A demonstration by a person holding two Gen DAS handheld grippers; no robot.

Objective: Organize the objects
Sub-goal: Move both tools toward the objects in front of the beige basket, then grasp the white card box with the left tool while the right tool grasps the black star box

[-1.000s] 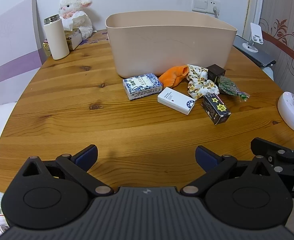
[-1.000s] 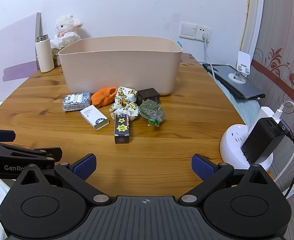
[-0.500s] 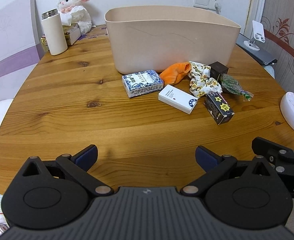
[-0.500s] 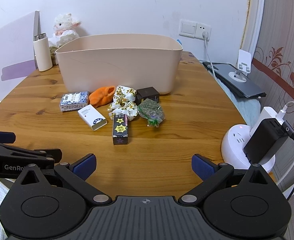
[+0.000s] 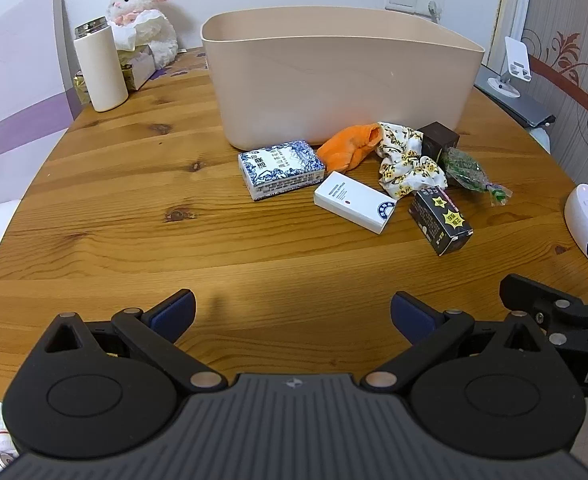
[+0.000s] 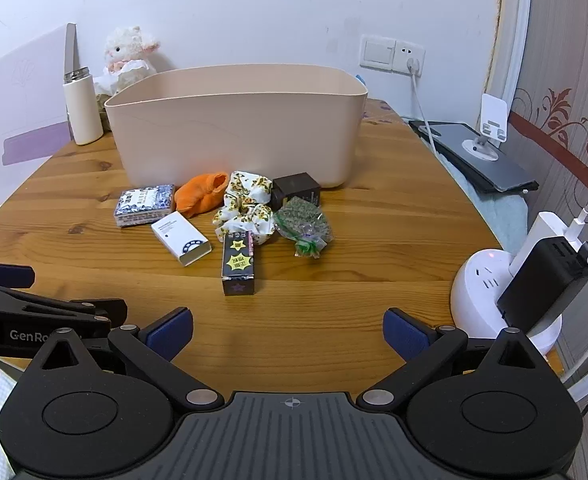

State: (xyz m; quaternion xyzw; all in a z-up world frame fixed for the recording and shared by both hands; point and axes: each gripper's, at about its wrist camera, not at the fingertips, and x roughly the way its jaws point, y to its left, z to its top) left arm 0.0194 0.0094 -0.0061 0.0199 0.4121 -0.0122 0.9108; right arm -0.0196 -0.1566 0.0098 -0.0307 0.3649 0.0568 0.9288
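- Your left gripper [image 5: 292, 312] and right gripper [image 6: 288, 330] both hang spread wide over the table's [image 5: 134, 216] near edge — nothing in either.
- Closest item to you, in front of the bin [image 6: 234, 136]: the black starred box [image 6: 238, 262], with the white box [image 6: 180, 238] beside it.
- Right up by the bin wall — blue patterned box [image 5: 280, 169], orange cloth [image 5: 349, 146], floral scrunchie [image 6: 248, 208], dark cube [image 6: 295, 191], green packet [image 6: 303, 226].

Bare wooden table [image 5: 142, 216] lies between both spread-fingered grippers and the clutter; the beige bin [image 5: 333, 76] walls off the back, a white socket hub [image 6: 489, 292] crowds the right edge
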